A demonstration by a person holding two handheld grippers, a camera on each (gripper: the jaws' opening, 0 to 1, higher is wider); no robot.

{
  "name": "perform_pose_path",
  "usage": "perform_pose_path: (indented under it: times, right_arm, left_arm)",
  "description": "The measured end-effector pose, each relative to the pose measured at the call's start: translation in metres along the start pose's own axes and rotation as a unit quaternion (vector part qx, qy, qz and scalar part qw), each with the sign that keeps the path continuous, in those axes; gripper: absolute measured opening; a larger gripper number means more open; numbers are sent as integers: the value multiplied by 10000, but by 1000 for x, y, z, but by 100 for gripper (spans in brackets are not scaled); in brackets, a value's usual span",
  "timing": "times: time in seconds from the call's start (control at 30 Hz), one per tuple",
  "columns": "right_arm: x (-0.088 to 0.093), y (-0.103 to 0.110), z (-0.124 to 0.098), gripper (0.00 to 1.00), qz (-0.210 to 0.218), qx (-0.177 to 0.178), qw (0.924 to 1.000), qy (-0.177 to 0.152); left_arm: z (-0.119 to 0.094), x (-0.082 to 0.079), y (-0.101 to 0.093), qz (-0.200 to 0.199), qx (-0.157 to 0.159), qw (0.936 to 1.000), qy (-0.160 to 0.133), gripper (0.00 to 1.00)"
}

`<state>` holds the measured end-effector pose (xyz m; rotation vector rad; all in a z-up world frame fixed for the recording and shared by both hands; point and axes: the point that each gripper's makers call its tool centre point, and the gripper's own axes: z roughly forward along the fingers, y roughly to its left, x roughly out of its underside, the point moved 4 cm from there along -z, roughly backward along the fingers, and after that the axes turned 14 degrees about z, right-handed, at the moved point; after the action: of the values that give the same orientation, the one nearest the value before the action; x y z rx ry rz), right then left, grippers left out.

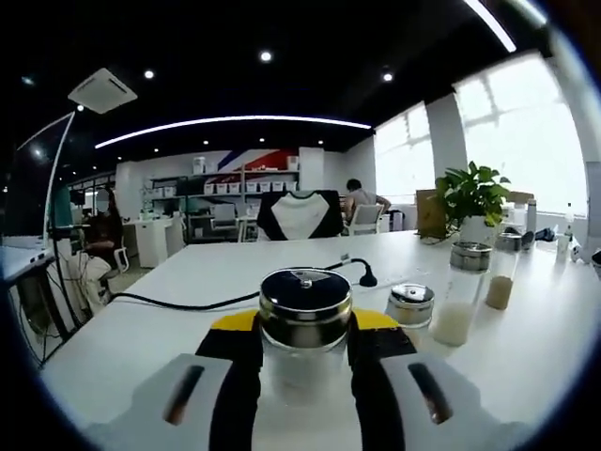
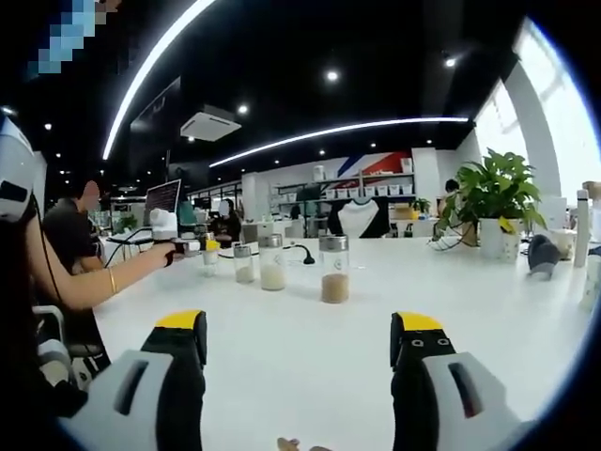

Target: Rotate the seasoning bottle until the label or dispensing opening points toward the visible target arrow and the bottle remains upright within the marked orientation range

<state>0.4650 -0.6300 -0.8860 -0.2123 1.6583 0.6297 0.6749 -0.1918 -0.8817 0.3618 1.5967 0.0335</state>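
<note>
Left gripper view: the left gripper [image 1: 305,371] clamps a steel-capped seasoning bottle [image 1: 305,324] at lower centre, while the right gripper [image 2: 299,343] gapes wide over bare white table [image 2: 310,366], holding nothing.

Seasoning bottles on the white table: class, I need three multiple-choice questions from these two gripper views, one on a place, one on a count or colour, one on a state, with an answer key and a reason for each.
1. Where is the bottle nearest the left gripper?
A. Between its jaws
B. Beside the potted plant
C. On the floor

2. How many bottles stand free on the white table to the right of the held bottle in the left gripper view?
A. One
B. Three
C. Six

3. In what state is the right gripper?
A. Shut on a bottle
B. Open, holding nothing
C. Shut on a cable

Answers:
1 A, the jaws press both sides of the bottle.
2 B, a short jar, a white-filled bottle and a brown-filled bottle.
3 B, bare table shows between its spread jaws.
</note>
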Motion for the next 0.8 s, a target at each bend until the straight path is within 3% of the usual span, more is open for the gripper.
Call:
perform_pose_path:
  times: [0.3, 0.8]
  right_arm:
    - [2, 6, 2, 81, -9, -81, 10000, 30]
    - [5, 16, 5, 80, -22, -285, 9996, 57]
  left_arm:
    - [-12, 1, 9, 20, 45, 10000, -44, 37]
    - [-48, 3, -6, 1, 208, 9997, -94, 37]
